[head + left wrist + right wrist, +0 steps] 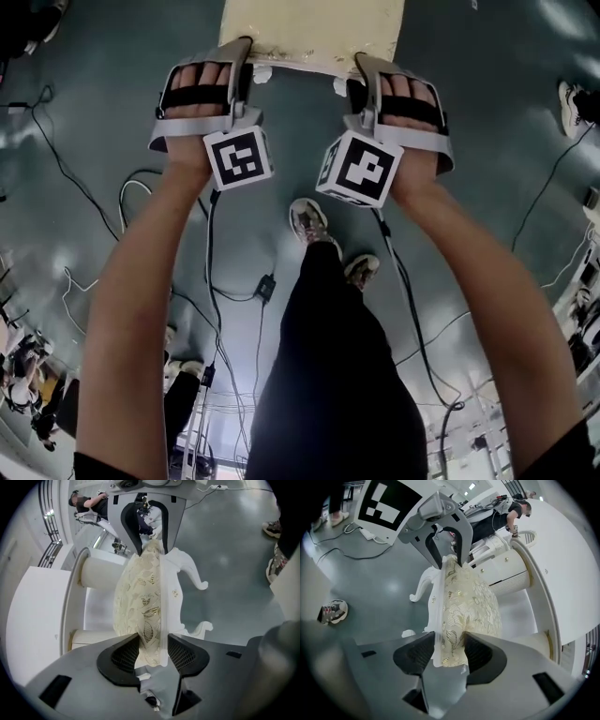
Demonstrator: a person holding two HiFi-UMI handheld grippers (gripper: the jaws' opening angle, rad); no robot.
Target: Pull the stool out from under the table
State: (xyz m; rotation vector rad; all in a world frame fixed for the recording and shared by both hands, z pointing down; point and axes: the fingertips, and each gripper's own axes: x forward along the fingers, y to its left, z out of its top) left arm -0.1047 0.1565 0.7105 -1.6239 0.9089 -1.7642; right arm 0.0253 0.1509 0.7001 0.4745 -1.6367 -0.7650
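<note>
Head view shows both pairs of tongs reaching forward side by side. The left tongs [246, 52] and the right tongs [367, 67] are each clamped at a narrow gap on the near edge of the stool [314, 26]. In the left gripper view the pads pinch the cream cushion and its white frame [151, 649]. The right gripper view shows the same bite [449, 649].

The stool's far end lies close to the fluted columns [101, 573] of the white surface [37, 616]. How much of the seat is under it cannot be told.

The likeliest trouble is a slip. One pad of each pair sits on soft, rounded padding, so a hard tug could let the edge squeeze out. An uneven pull between the two hands would swing the stool, and its curved legs [194, 576] could then knock a column.

Sideways, the floor [487, 84] looks bare. Behind the person it is less friendly: loose cables [211, 272] trail beside the shoes [309, 221], so stepping back risks a snag or a stumble, and the seat coming out may meet the shins.
</note>
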